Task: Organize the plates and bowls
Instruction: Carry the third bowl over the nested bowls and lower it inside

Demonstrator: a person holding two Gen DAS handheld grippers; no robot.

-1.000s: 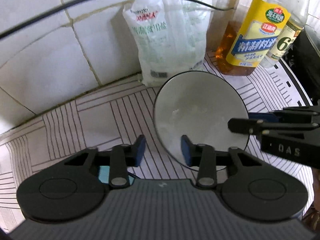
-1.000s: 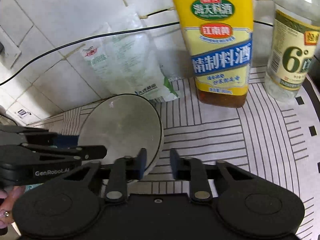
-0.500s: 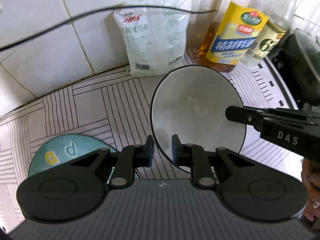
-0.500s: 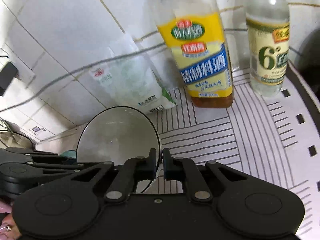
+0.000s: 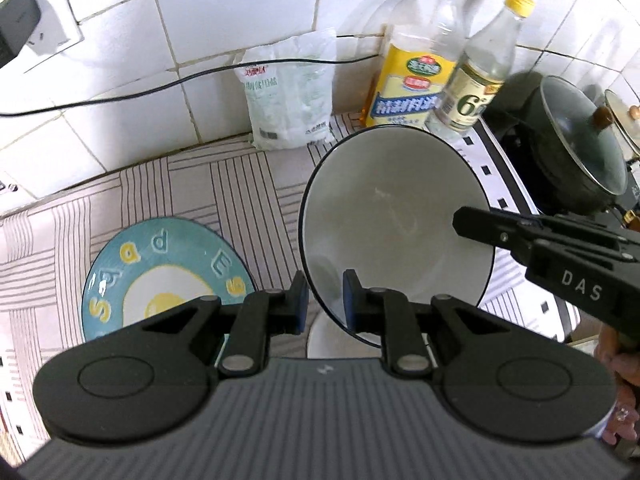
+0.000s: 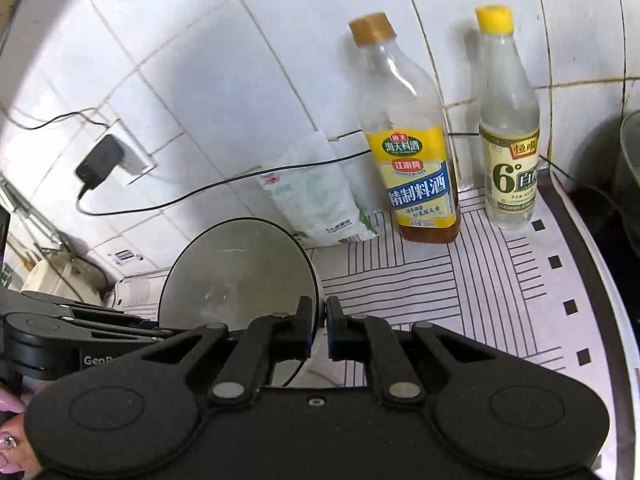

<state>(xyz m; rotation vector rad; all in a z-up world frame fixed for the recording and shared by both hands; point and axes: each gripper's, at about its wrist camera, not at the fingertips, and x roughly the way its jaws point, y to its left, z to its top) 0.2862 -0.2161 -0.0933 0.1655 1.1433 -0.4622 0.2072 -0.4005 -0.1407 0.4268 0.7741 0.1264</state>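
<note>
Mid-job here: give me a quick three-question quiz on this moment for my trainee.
1. True or false: the white bowl rests flat on the striped cloth.
2. In the left wrist view, what lies on the cloth to the left of the bowl? A. a teal plate with a fried-egg picture; B. a steel spoon; C. a red cup.
3. Fill in: the bowl's rim is pinched by the left tongs and the ____ tongs.

Key: 1 false, the bowl is held up and tilted. 2 A. 3 right: the right tongs pinch the rim too.
</note>
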